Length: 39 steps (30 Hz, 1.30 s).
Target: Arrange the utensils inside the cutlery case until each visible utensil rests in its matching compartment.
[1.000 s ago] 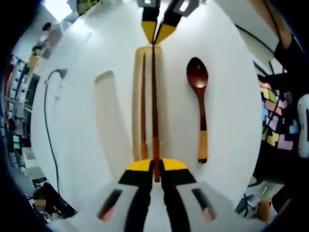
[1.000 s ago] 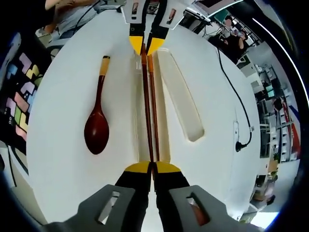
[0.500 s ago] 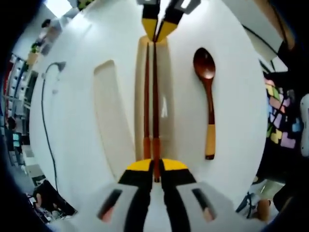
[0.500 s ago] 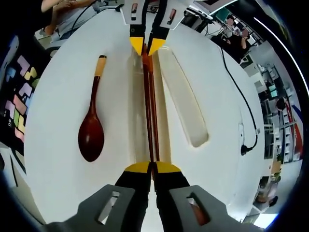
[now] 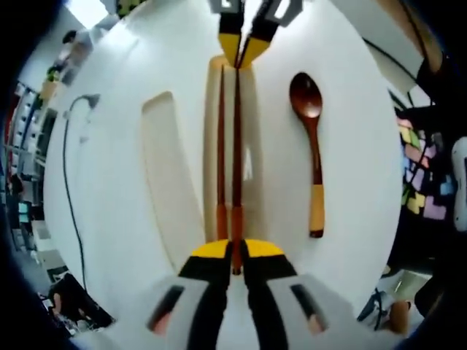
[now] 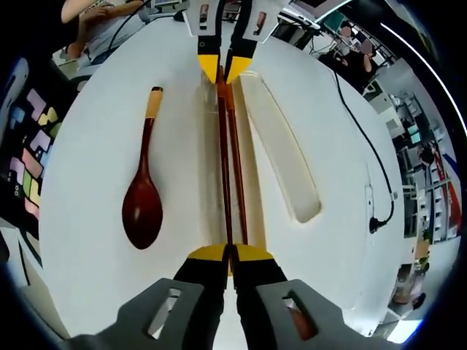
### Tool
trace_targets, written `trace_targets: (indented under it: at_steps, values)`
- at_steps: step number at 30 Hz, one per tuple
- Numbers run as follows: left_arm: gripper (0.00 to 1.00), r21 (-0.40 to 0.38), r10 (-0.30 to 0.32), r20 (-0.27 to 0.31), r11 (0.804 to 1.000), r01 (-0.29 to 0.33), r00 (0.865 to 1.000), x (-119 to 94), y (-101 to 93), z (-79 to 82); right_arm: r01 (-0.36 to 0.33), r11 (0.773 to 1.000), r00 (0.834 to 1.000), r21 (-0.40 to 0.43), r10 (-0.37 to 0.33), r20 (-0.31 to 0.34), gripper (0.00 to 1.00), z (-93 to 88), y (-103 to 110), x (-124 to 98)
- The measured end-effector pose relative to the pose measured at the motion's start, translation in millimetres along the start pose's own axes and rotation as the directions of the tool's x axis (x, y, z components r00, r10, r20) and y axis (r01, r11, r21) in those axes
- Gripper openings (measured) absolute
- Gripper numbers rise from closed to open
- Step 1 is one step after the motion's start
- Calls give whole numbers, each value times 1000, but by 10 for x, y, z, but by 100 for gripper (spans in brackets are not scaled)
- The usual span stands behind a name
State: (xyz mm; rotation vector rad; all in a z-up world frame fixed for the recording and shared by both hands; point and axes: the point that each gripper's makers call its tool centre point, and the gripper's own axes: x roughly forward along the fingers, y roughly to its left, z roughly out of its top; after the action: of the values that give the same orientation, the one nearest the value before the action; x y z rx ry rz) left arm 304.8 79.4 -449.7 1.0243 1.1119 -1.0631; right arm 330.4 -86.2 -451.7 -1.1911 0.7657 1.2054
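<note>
Both grippers are clamped on one chopstick (image 5: 236, 146), the left gripper (image 5: 235, 251) at its orange handle end and the right gripper (image 6: 229, 255) at its tip, so it runs lengthwise over the narrow compartment (image 5: 249, 146) of the cutlery case beside its mate (image 5: 221, 146). The wooden spoon (image 5: 312, 146) lies parallel on the white table (image 5: 350, 146), just outside the case (bowl toward the right gripper). The wider compartment (image 5: 166, 182) across the chopsticks is presumably its slot.

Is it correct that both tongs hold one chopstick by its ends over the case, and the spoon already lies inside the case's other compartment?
Not quite. The spoon is not in a compartment; it lies on the white table, beside the case. The left gripper view shows it. The rest holds: the left tongs and right tongs each grip an end of one chopstick.
</note>
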Motion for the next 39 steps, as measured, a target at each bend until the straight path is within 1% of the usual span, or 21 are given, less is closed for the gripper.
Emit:
trace_targets:
  at_steps: [3,7,14,23,26,27,28,29,31,32,33,35,36,37,38,39]
  values:
    - [6,-12,-15,12,1000,15,1000,20,-15,-2,-12,1000,1000,24,12,0,1,-2,29,8]
    - [6,-6,-24,18,1000,24,1000,48,-37,-9,-12,1000,1000,9,12,-17,1,1,32,-8]
    - [6,6,-21,24,1000,21,999,47,-47,-9,-14,1000,999,11,14,-32,3,-10,54,-22]
    - [6,7,-7,42,1000,7,999,-10,-51,-2,-5,1000,999,10,6,-42,3,-25,58,-57]
    - [6,15,-9,51,1000,8,999,-34,-75,21,1,1000,999,9,-1,-39,3,-19,53,-88]
    - [6,28,-3,56,1000,1,998,-57,-86,40,8,1000,1000,10,-8,-29,3,0,44,-102]
    - [6,59,8,87,998,-13,996,-87,-91,104,15,1000,1000,15,-15,-18,3,21,35,-116]
    - [6,52,12,106,998,-18,994,-128,-126,147,21,1000,1000,19,-20,-11,3,39,29,-132]
    - [7,76,4,131,997,-14,991,-198,-217,215,30,999,1000,25,-30,0,3,78,34,-157]
    - [8,92,15,134,995,-27,991,-223,-232,238,31,999,1000,26,-31,2,3,93,50,-167]
    - [8,119,31,120,992,-45,992,-244,-264,246,32,999,999,19,-32,2,3,108,73,-177]
    - [8,137,33,111,989,-48,993,-260,-339,256,37,999,999,4,-37,0,4,116,105,-198]
    - [7,135,37,107,990,-51,994,-274,-376,265,40,999,999,4,-40,0,4,113,114,-208]
    - [7,138,43,90,989,-55,995,-290,-425,251,48,999,999,11,-49,4,4,114,120,-220]
    - [7,167,44,84,984,-58,995,-309,-476,252,54,998,998,21,-54,12,4,117,139,-232]
    - [7,167,43,88,984,-57,995,-322,-530,260,55,998,998,22,-55,19,4,116,168,-251]
